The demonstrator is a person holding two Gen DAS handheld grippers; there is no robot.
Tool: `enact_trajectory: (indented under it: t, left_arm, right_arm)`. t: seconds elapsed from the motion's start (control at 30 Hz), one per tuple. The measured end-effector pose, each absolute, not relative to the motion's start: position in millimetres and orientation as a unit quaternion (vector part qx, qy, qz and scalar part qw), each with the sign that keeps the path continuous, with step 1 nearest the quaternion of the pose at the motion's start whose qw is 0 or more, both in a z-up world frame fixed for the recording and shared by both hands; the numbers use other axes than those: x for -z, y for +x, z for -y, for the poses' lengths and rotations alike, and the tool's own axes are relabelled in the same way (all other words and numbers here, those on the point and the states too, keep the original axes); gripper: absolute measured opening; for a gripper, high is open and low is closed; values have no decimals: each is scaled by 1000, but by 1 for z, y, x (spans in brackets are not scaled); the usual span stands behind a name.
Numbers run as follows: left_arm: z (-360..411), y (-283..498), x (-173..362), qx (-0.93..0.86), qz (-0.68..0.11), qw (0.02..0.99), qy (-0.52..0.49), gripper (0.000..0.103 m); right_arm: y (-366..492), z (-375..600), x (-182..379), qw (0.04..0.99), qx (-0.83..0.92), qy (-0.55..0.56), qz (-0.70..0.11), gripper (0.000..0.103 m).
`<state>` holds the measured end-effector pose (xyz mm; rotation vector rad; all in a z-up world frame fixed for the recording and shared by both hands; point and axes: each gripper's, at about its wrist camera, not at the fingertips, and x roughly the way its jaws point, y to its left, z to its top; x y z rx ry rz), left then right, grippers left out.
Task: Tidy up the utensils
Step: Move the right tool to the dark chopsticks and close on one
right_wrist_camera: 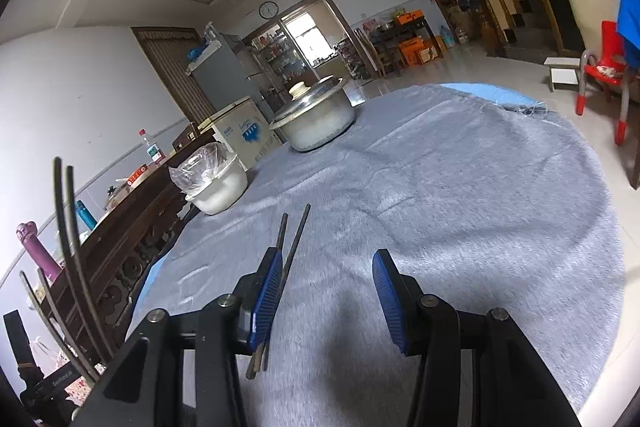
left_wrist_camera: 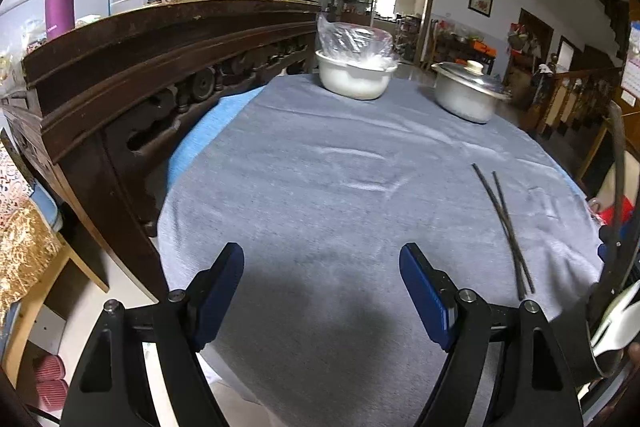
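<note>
A pair of dark chopsticks (left_wrist_camera: 505, 227) lies crossed on the grey cloth of the round table (left_wrist_camera: 320, 167), to the right of my left gripper (left_wrist_camera: 322, 259), which is open and empty above the near part of the table. In the right wrist view the chopsticks (right_wrist_camera: 294, 247) lie just beside the left finger of my right gripper (right_wrist_camera: 324, 267), partly under it. The right gripper is open and holds nothing. A white fork-like utensil (left_wrist_camera: 616, 311) shows at the far right edge of the left wrist view.
A white bowl with a plastic bag (left_wrist_camera: 354, 67) and a lidded metal pot (left_wrist_camera: 468, 91) stand at the table's far side. A dark carved wooden sideboard (left_wrist_camera: 140, 75) runs along the left. Dark curved rods (right_wrist_camera: 72, 247) stand at the left. A red chair (right_wrist_camera: 604, 67) stands right.
</note>
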<state>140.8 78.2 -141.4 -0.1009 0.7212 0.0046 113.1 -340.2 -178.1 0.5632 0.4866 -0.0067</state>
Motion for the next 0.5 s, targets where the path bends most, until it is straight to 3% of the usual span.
enact_trajectory:
  t: [0.5]
  left_arm:
    - [-72, 166, 137, -14, -352, 936, -1, 81]
  right_arm:
    - [145, 320, 176, 930, -18, 250, -269, 51]
